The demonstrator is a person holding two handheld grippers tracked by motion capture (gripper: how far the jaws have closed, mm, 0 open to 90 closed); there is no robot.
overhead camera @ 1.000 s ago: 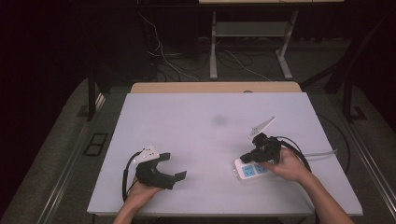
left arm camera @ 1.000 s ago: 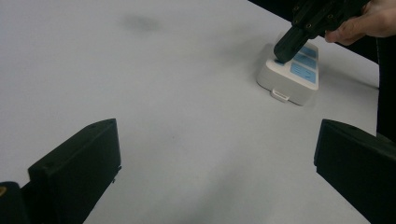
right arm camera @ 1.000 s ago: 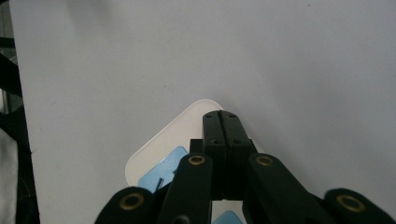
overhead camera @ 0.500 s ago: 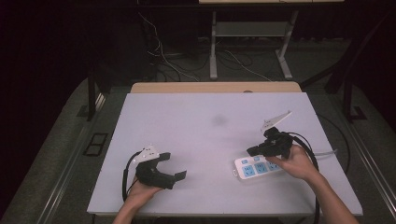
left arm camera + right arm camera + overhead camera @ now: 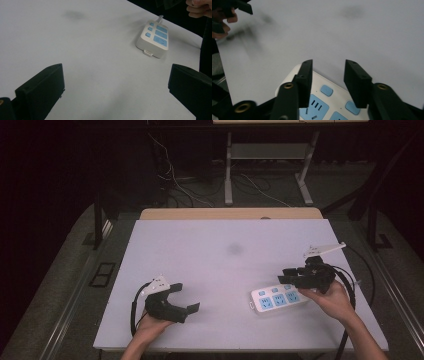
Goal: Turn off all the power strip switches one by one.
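Where matte table (image 5: 220, 265) spreads, boxy strip (image 5: 277, 297) lies.

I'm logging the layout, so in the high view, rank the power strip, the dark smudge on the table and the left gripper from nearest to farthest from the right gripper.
1. Power strip: right beside the right gripper, on its near left.
2. Dark smudge: mid-table, farther back and left.
3. Left gripper: across the table, near the front left.

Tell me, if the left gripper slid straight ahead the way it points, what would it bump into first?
Probably the power strip. The left gripper is open, with bare table ahead, and the strip lies ahead, a bit right of centre. It might just slide past.
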